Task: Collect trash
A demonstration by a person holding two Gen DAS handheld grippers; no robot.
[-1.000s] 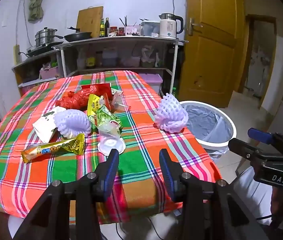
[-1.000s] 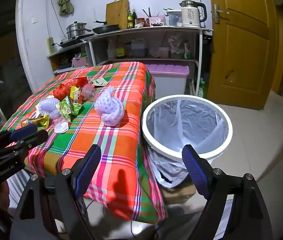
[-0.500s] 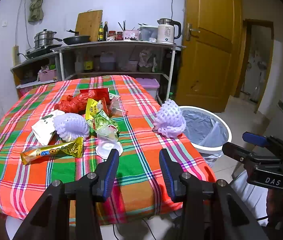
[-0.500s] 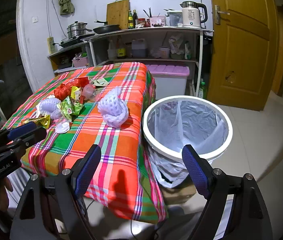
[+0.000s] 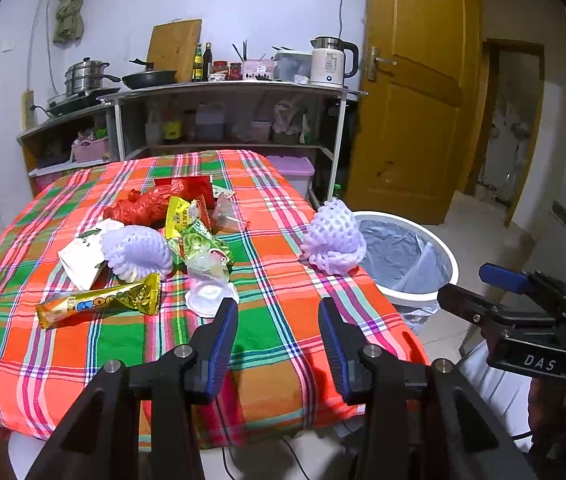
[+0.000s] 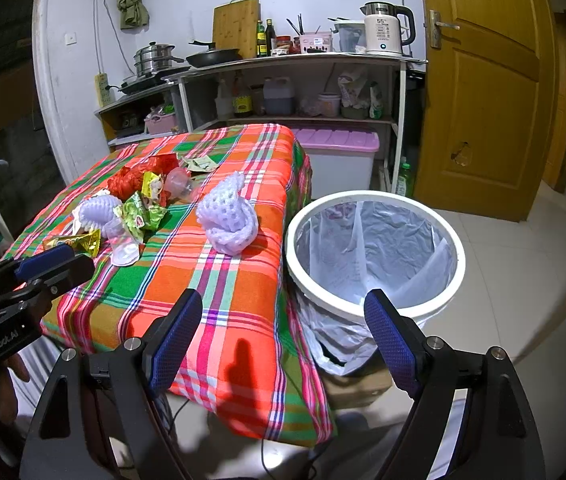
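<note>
Trash lies on a plaid-clothed table (image 5: 267,332): a gold snack wrapper (image 5: 99,303), a purple foam fruit net (image 5: 137,254), a clear plastic cup (image 5: 209,286), green and yellow wrappers (image 5: 203,242) and a red bag (image 5: 143,208). A second purple foam net (image 5: 333,242) (image 6: 227,220) sits near the table's right edge. A white bin (image 6: 375,256) (image 5: 407,260) with a grey liner stands on the floor beside the table. My left gripper (image 5: 278,326) is open and empty over the table's front edge. My right gripper (image 6: 283,322) is open and empty, before the table corner and the bin.
A shelf unit (image 5: 227,92) with a kettle, pans and bottles stands behind the table. A purple-lidded box (image 6: 339,152) sits under it. A wooden door (image 6: 483,80) is at the right. The floor is tiled.
Both grippers have drawn back slightly from the table, so the table and the bin look a little farther. Both stay open and empty.
</note>
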